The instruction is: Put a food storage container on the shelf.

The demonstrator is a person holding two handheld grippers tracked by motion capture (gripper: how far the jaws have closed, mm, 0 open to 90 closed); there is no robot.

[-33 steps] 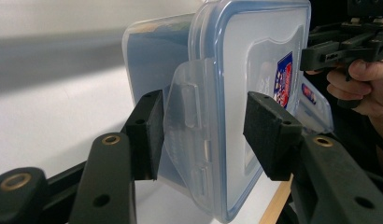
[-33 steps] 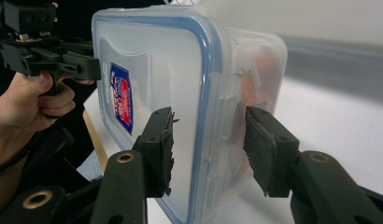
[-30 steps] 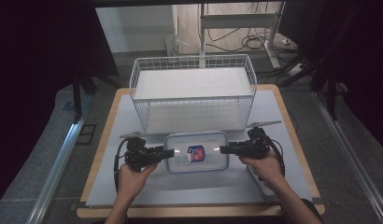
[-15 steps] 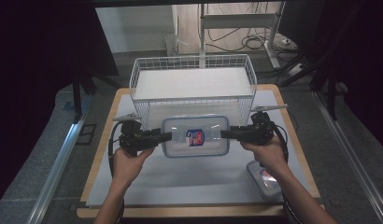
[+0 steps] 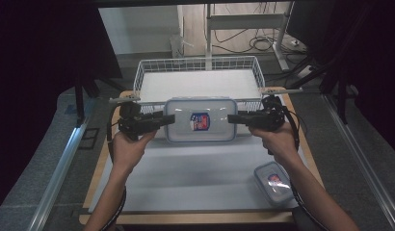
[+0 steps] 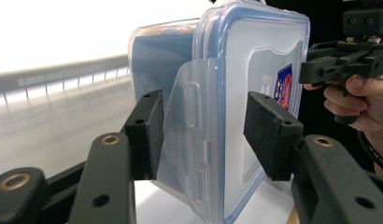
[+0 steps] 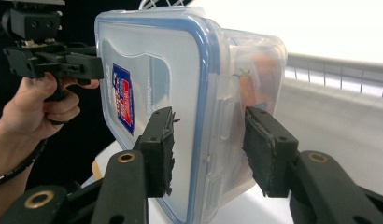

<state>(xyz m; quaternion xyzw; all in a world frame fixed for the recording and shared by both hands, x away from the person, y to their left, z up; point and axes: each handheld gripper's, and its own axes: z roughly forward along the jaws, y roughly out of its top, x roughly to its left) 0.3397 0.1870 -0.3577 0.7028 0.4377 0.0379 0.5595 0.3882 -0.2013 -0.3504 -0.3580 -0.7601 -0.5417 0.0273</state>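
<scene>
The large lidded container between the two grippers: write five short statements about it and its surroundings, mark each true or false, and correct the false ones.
1. The large container is gripped at both short ends, by the left gripper and the right gripper. True.
2. Its lid is off. False: the blue-rimmed lid is on, as both gripper views show.
3. A wire basket stands beyond the container on the table. True.
4. The small container sits inside the basket. False: it rests on the mat near the person's right forearm.
5. The large container rests inside the basket. False: it is carried in front of the basket's near rim.
</scene>
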